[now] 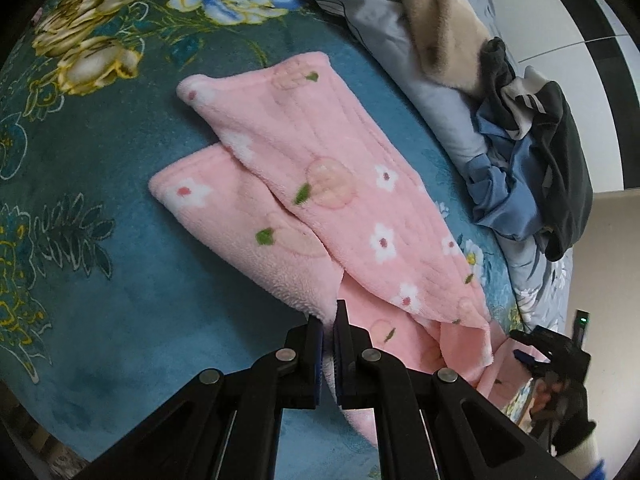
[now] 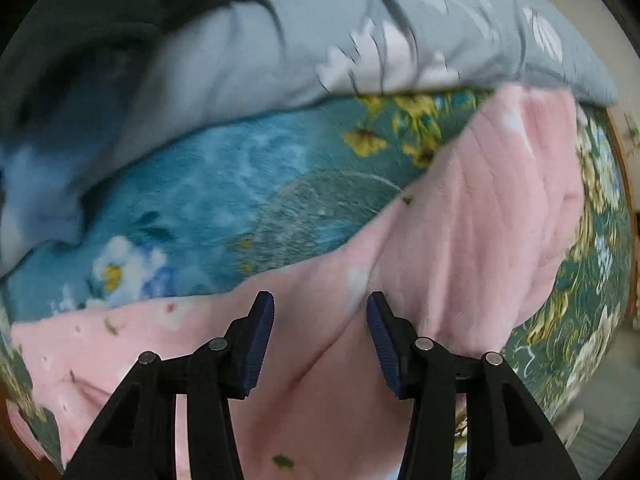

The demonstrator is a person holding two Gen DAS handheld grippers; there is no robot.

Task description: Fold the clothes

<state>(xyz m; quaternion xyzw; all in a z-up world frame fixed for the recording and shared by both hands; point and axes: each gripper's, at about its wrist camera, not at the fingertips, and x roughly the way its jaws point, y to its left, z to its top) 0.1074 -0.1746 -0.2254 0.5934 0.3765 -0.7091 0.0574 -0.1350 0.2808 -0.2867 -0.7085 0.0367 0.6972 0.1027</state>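
Clearly, from your left wrist camera, your left gripper [image 1: 329, 316] had its jaws drawn narrow, pinching a thin edge of the pink fleece trousers [image 1: 320, 184] at their near end. Those trousers lay spread on the teal floral blanket [image 1: 100, 240] covering the bed, their two legs running away from your gripper: one leg crossed over the other, both cuffs resting flat on the blanket at the far end. White flowers and pale peach shapes dotted the fleece. Beyond the trousers, along the far edge of the blanket, lay a grey quilt [image 1: 436, 96], with a beige fluffy garment [image 1: 444, 40] on it and, just beside that, a heap of blue and dark clothes [image 1: 532, 168]. To the right of the trousers' near end you could see your right gripper [image 1: 552, 356] at the edge of the view, close against the pink fabric.

From your right wrist camera, blurred throughout, your right gripper [image 2: 320, 312] had its jaws spread wide with nothing between them, poised just over the pink trousers [image 2: 480, 220]. The fleece filled the near and right part of the view, rumpled into soft folds. Past the trousers the teal blanket [image 2: 240, 200] showed, and beyond it the grey quilt [image 2: 280, 48] with pale flower prints.
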